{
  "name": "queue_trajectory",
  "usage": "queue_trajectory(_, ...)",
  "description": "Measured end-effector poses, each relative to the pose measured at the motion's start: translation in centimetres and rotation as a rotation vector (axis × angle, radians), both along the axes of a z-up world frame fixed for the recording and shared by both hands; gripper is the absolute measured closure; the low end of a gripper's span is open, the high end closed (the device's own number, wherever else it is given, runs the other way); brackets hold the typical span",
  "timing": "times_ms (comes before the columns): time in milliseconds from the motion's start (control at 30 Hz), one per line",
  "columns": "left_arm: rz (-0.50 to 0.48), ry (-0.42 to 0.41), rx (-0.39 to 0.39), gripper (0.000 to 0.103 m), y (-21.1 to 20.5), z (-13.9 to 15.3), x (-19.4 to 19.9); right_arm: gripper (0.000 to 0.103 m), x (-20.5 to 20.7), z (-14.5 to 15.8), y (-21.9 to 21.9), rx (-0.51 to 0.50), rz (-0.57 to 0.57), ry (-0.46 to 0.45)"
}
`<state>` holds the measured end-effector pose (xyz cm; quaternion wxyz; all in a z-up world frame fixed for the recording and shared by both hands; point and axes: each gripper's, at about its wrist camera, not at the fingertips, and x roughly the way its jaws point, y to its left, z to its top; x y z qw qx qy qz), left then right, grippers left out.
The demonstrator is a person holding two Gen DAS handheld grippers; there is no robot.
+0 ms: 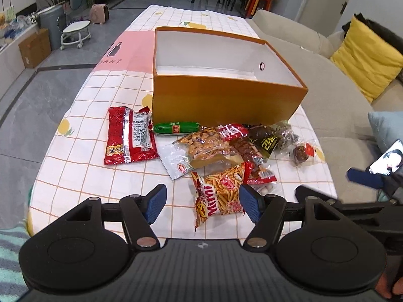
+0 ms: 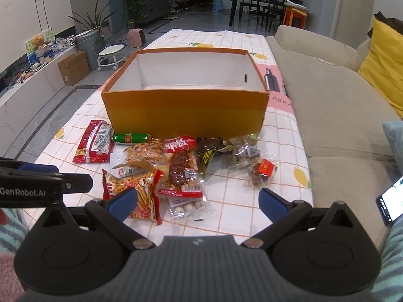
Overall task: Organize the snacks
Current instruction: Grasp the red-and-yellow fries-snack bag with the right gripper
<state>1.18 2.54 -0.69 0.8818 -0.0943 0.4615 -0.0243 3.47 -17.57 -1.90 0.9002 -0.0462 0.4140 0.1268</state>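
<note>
A rectangular orange cardboard box (image 2: 186, 108) with white inner walls stands open on the checked cloth (image 2: 282, 151). Crinkly foil and clear plastic snack packets (image 2: 173, 166) lie heaped just before the box. Both the left gripper (image 1: 202, 202) and right gripper (image 2: 197, 202) hang above the heap, ribbed blue pads apart, gripping nothing.

The orange box (image 1: 226, 95) is hiding its own floor behind its near wall in both views. The left gripper (image 1: 202, 202) pad is covering the right edge of the Mimi noodle bag (image 1: 219, 196). The right gripper (image 2: 197, 202) finger is overlapping that bag's lower left corner in the right wrist view. Snack packets (image 2: 181, 166) are overlapping in the pile, so lower ones are showing only partly. Print on the red packet (image 1: 129, 136) is reading too small. The phone (image 2: 390, 201) is running off the frame edge.
</note>
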Motion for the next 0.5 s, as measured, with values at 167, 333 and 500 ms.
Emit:
queue_trajectory(167, 0.02, 0.028, 0.006, 0.037, 0.9, -0.4, 0.7, 0.01, 0.6, -1.1, 1.1, 0.011, 0.026, 0.044)
queue_trajectory(333, 0.033, 0.08, 0.022, 0.039, 1.5, -1.3, 1.2, 0.024, 1.3, -2.4, 2.8, 0.052, 0.067, 0.108)
queue_trajectory(500, 0.067, 0.118, 0.042, 0.039, 2.5, -2.1, 1.6, 0.024, 1.9, -4.0, 4.7, 0.037, 0.09, 0.157)
